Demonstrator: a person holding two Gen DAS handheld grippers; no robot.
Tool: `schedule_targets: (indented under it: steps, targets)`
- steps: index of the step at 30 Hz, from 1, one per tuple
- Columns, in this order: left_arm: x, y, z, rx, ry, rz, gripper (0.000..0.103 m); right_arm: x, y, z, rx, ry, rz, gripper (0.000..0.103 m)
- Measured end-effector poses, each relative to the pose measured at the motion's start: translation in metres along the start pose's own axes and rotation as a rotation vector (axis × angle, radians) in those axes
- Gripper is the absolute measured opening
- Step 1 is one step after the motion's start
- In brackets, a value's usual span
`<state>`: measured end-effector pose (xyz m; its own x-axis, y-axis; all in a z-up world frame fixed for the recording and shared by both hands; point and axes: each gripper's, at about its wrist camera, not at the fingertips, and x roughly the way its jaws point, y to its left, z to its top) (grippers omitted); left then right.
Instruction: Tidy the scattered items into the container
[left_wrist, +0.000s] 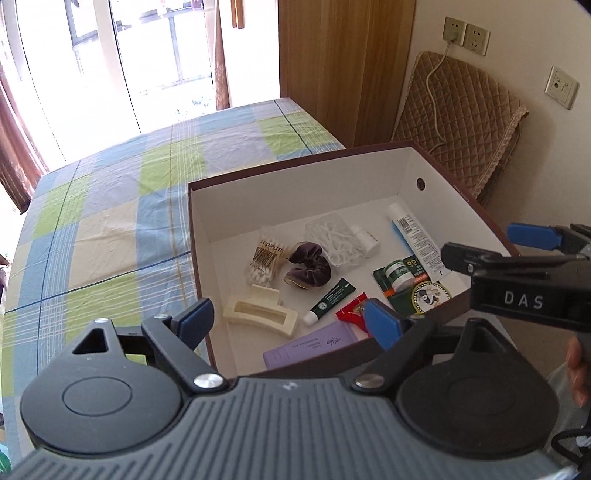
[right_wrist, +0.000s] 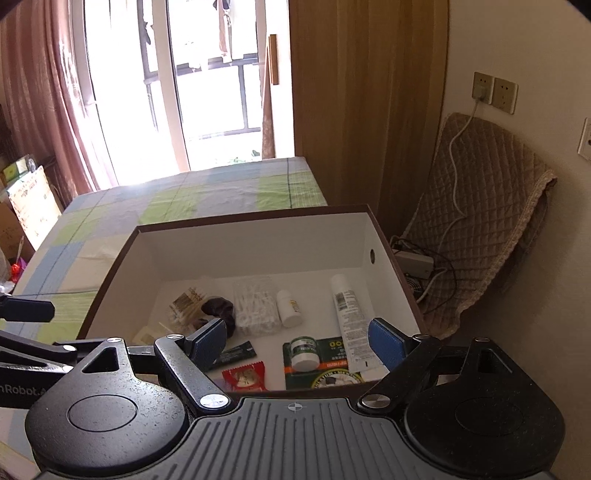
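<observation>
Left wrist view looks down over the near edge of an open box, brown outside and white inside, which sits on a bed covered with a blue, green and cream checked sheet. The left gripper hangs above the box's near left corner with its blue-padded jaws spread wide and nothing between them.

Inside the box lie a pack of cotton swabs, a dark purple scrunchie, a clear bag of white floss picks, a small white bottle, a long white tube, a green card pack with a small jar, a small dark green tube, a red sachet, a cream hair clip and a lilac packet against the near wall.

The right gripper reaches in from the right over the box's right rim, and part of a hand shows below it.

From the right wrist view, the right gripper hovers over the near wall of the box, jaws apart and holding nothing, with the red sachet and the green pack below it. A quilted brown cover leans on the wall beside the bed, under wall sockets.
</observation>
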<state>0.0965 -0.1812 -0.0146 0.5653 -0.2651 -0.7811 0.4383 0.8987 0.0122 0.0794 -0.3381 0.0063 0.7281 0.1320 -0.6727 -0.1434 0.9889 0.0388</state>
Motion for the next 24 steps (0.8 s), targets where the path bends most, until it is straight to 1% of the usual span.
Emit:
schedule_targets:
  steps: [1,4,10,18,24]
  targets:
    - [-0.004,0.000,-0.002,-0.004,-0.002,-0.001,0.087,-0.004,0.001,-0.002,-0.006,0.003,-0.015,0.103]
    - [-0.015,-0.003,-0.008,-0.003,-0.006,0.001,0.088,-0.021,0.002,-0.009,-0.007,-0.013,-0.014,0.103]
    - [-0.035,-0.007,-0.020,-0.010,-0.014,0.015,0.090,-0.047,0.003,-0.021,0.000,0.002,0.020,0.103]
    - [-0.057,-0.007,-0.029,-0.036,-0.029,0.016,0.092,-0.073,0.010,-0.028,-0.004,0.005,0.054,0.103]
    - [-0.067,-0.011,-0.034,-0.019,-0.041,0.025,0.092,-0.086,0.013,-0.032,-0.002,0.003,0.063,0.103]
